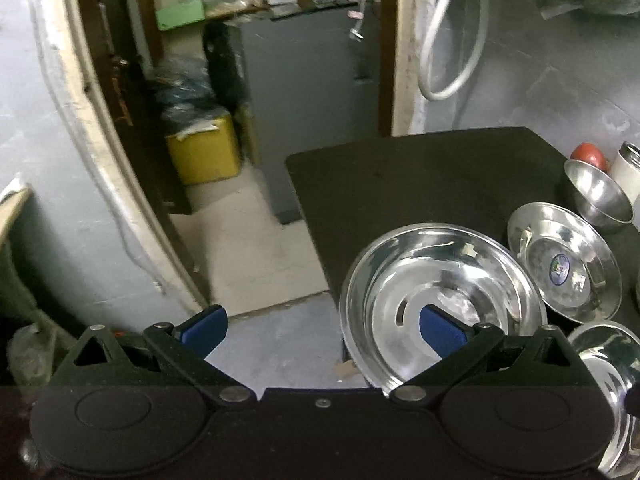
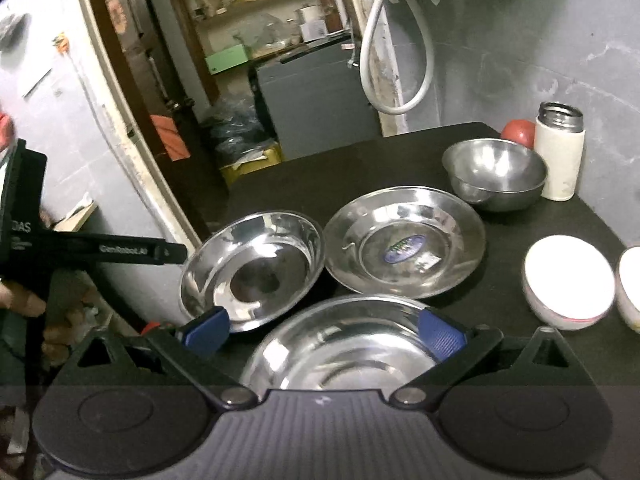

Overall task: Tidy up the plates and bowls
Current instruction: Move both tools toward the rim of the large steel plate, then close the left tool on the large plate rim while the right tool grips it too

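On the black table a deep steel plate lies at the left edge. My left gripper is open and straddles its left rim, one blue pad over the plate and the other off the table. The right wrist view shows that plate with the left gripper's tip beside its rim. My right gripper is open, with a second deep steel plate just below and between its fingers. Farther back sit a flat stickered steel plate and a steel bowl.
Two white bowls stand at the right, the second cut off by the frame. A white flask and a red round object stand at the back right. An open doorway and floor lie left of the table.
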A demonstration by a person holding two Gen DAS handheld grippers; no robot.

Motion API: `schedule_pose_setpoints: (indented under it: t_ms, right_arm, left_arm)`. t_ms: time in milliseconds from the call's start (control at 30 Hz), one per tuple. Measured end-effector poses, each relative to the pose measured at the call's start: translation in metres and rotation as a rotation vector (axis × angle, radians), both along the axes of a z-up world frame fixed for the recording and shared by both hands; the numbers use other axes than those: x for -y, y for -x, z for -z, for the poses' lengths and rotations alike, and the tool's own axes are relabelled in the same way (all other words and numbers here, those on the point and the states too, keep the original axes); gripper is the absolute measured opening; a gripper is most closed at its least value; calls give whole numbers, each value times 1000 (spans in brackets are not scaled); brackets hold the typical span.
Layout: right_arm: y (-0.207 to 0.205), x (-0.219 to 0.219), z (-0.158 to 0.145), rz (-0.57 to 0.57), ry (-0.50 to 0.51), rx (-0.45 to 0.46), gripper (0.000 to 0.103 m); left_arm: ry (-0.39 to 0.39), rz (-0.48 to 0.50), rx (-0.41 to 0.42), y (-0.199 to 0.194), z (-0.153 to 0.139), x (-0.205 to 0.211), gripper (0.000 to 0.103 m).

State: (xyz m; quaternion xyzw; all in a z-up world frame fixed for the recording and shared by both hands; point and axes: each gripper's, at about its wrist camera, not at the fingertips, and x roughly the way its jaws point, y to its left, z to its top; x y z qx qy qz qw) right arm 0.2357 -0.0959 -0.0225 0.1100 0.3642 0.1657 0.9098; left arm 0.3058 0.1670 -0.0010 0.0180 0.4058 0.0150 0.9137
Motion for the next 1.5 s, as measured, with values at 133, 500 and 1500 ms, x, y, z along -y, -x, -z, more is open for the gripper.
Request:
schedule_pose_setpoints:
  t_ms: [133,500,1500]
  right_arm:
    - [-13,-18,5,23,-23,1,100]
    - [-45,-45,20,67,-45,-40,89]
    - [-83,-52,39,93,-32,-218,16]
  left_arm:
    - [33,53,-5,-14,10,-5,95]
    - [108,129,-40,-25,27,-18,77]
    - [203,98,-128,-32,40,-26,12]
